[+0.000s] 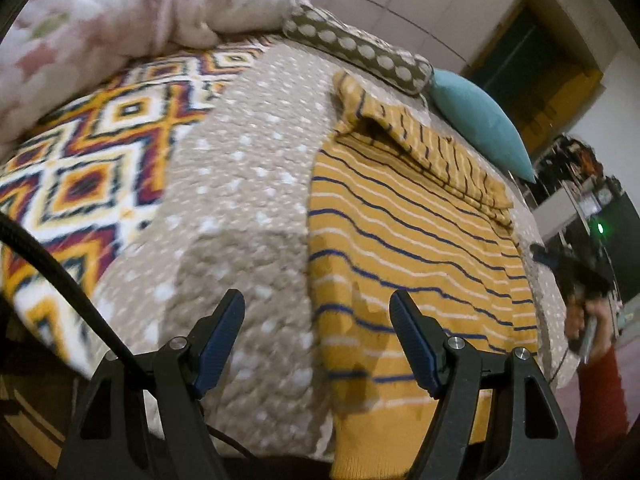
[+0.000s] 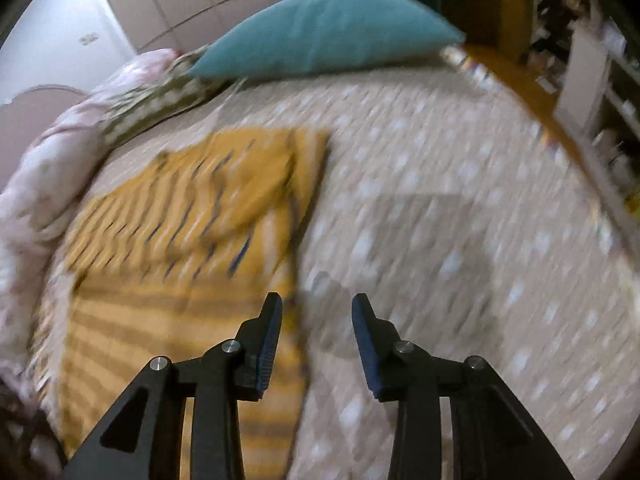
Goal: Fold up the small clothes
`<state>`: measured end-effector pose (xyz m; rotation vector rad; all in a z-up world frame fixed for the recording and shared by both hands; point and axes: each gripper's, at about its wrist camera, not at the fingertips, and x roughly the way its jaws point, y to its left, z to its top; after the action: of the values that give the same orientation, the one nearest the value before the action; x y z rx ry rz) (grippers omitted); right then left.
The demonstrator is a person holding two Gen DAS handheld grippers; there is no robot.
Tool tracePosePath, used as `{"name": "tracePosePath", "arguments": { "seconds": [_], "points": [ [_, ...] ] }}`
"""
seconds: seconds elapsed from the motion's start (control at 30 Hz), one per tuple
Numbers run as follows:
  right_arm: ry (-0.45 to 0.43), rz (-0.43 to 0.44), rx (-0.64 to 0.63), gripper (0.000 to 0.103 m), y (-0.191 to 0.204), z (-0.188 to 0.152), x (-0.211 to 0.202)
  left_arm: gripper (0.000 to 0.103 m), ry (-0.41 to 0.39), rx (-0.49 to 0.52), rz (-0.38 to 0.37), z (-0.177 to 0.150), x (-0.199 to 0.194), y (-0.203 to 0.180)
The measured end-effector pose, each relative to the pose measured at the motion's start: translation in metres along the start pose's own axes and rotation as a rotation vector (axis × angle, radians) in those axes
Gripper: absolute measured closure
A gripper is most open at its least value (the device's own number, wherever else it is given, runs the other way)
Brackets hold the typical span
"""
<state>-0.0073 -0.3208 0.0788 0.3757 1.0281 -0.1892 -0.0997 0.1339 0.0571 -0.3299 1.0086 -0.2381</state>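
Observation:
A small mustard-yellow garment (image 1: 400, 240) with navy and white stripes lies flat on the beige dotted bedspread (image 1: 240, 200), its far part folded over onto itself. My left gripper (image 1: 316, 304) hovers open over the garment's near left edge, nothing between its fingers. In the right wrist view the same garment (image 2: 180, 240) is blurred and lies left of centre. My right gripper (image 2: 318, 308) is open above the garment's near right edge, with nothing between the pads. The right gripper and the hand holding it (image 1: 584, 312) show at the far right of the left wrist view.
A teal pillow (image 2: 328, 28) and a brown dotted cushion (image 1: 360, 48) lie at the far side of the bed. A pink floral duvet (image 1: 120, 12) is heaped at the far left, beside a patterned orange blanket (image 1: 92, 152). A black cable (image 1: 60, 280) crosses at the left. Shelves (image 2: 600, 92) stand at the right.

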Motion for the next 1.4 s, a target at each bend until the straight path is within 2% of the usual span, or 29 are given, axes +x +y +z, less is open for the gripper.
{"name": "tracePosePath", "arguments": {
  "seconds": [0.17, 0.27, 0.3, 0.33, 0.43, 0.5, 0.57, 0.73, 0.9, 1.03, 1.17, 1.2, 1.23, 1.27, 1.3, 1.33, 1.4],
  "points": [
    [0.052, 0.15, 0.089, 0.063, -0.016, -0.064, 0.002, 0.029, 0.096, 0.005, -0.02, 0.016, 0.043, 0.002],
    [0.019, 0.221, 0.146, 0.063, -0.026, -0.092, -0.004, 0.029, 0.101, 0.006, -0.052, 0.022, 0.055, -0.001],
    [0.015, 0.253, 0.161, 0.063, -0.027, -0.099, -0.007, 0.029, 0.105, 0.002, -0.08, 0.024, 0.057, -0.002],
    [0.019, 0.3, 0.179, 0.063, -0.028, -0.106, -0.007, 0.03, 0.119, -0.009, -0.142, 0.024, 0.059, -0.004],
    [0.047, 0.446, 0.227, 0.063, -0.026, -0.123, -0.005, 0.041, 0.151, -0.033, -0.256, 0.019, 0.065, -0.01],
    [0.08, 0.532, 0.254, 0.062, -0.018, -0.137, 0.001, 0.05, 0.161, -0.024, -0.272, 0.011, 0.068, -0.016],
    [0.094, 0.576, 0.253, 0.062, -0.008, -0.151, 0.005, 0.053, 0.145, -0.017, -0.269, 0.001, 0.066, -0.02],
    [0.108, 0.629, 0.224, 0.062, 0.012, -0.179, -0.004, 0.054, 0.126, -0.06, -0.318, -0.026, 0.047, -0.015],
    [0.131, 0.644, 0.205, 0.062, 0.023, -0.209, -0.013, 0.054, 0.114, -0.047, -0.32, -0.052, 0.033, -0.02],
    [0.151, 0.657, 0.206, 0.062, 0.03, -0.225, -0.015, 0.054, 0.111, -0.043, -0.301, -0.054, 0.037, -0.026],
    [0.139, 0.635, 0.197, 0.062, 0.035, -0.235, -0.02, 0.054, 0.126, -0.056, -0.279, -0.048, 0.044, -0.033],
    [0.135, 0.627, 0.19, 0.062, 0.036, -0.237, -0.021, 0.061, 0.129, -0.048, -0.263, -0.045, 0.045, -0.036],
    [0.128, 0.611, 0.183, 0.068, 0.036, -0.239, -0.022, 0.074, 0.137, -0.03, -0.228, -0.044, 0.046, -0.039],
    [0.123, 0.582, 0.172, 0.082, 0.038, -0.239, -0.022, 0.096, 0.148, -0.014, -0.18, -0.043, 0.048, -0.042],
    [0.126, 0.553, 0.161, 0.088, 0.043, -0.237, -0.021, 0.095, 0.16, -0.013, -0.154, -0.041, 0.05, -0.043],
    [0.129, 0.531, 0.153, 0.092, 0.044, -0.236, -0.02, 0.096, 0.161, -0.035, -0.16, -0.04, 0.048, -0.041],
    [0.133, 0.541, 0.155, 0.093, 0.041, -0.234, -0.023, 0.096, 0.157, -0.033, -0.14, -0.04, 0.039, -0.041]
  ]
}}
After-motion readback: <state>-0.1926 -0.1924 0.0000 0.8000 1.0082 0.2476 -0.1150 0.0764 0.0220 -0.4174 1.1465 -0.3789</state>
